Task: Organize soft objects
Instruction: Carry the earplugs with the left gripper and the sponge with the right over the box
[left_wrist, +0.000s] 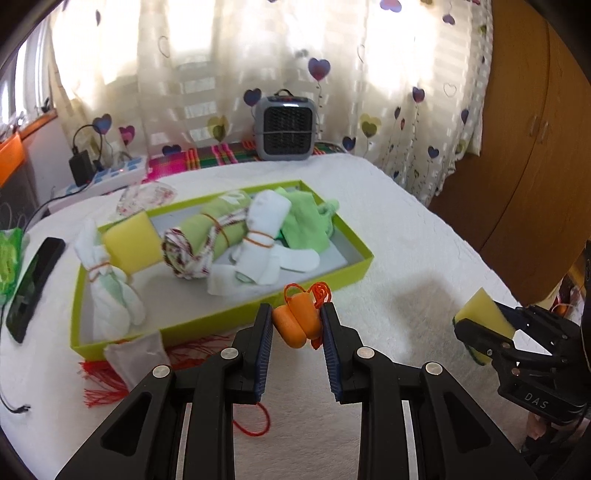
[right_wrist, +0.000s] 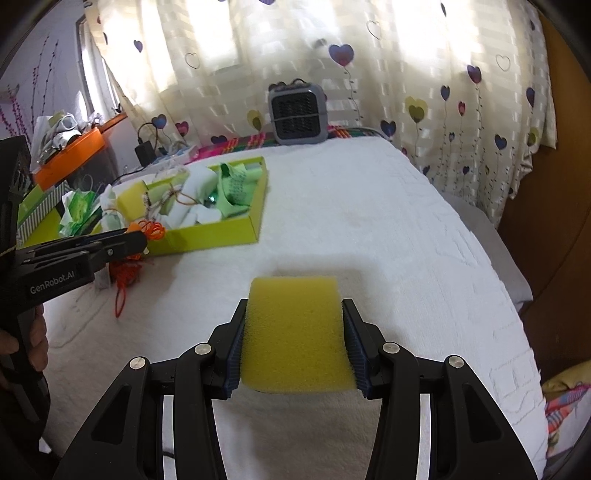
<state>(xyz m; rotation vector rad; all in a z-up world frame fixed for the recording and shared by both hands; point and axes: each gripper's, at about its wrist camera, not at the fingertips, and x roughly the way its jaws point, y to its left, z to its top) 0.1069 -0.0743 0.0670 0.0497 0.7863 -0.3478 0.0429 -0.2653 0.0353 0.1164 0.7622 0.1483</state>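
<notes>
While both grippers hover over the bed, I see the lime-green tray (left_wrist: 360, 267) sitting on the white bedspread (left_wrist: 406, 229), already loaded: a white cloth bundle tied with an orange band (left_wrist: 107, 291) at its left end, a yellow sponge (left_wrist: 131, 242) leaning just beside that, a green roll wrapped in patterned cloth (left_wrist: 201, 236) in the middle, a rolled white sock bundle (left_wrist: 264, 240) touching it, and green fabric (left_wrist: 306, 225) at the far right end. My left gripper (left_wrist: 297, 325) is clamped on a pair of orange foam earplugs (left_wrist: 295, 321) with their orange cord (left_wrist: 319, 291) looped above, just in front of the tray's near wall. My right gripper (right_wrist: 293, 339) squeezes a second yellow sponge (right_wrist: 295, 332) between both pads, held above bare bedspread, well apart from the tray (right_wrist: 255, 221). Near the tray's front left corner, a small grey pouch (left_wrist: 136, 354) lies on red tasselled yarn (left_wrist: 99, 384). A black phone (left_wrist: 35, 284) and a green packet (left_wrist: 9, 258) lie left of the tray. At the head of the bed: a grey portable fan unit (left_wrist: 284, 127), a bright striped cloth (left_wrist: 214, 155), a power strip with a black adapter (left_wrist: 83, 168). Heart-print curtains (left_wrist: 221, 74) are backlit; a wooden wardrobe (left_wrist: 535, 147) stands on the right.
</notes>
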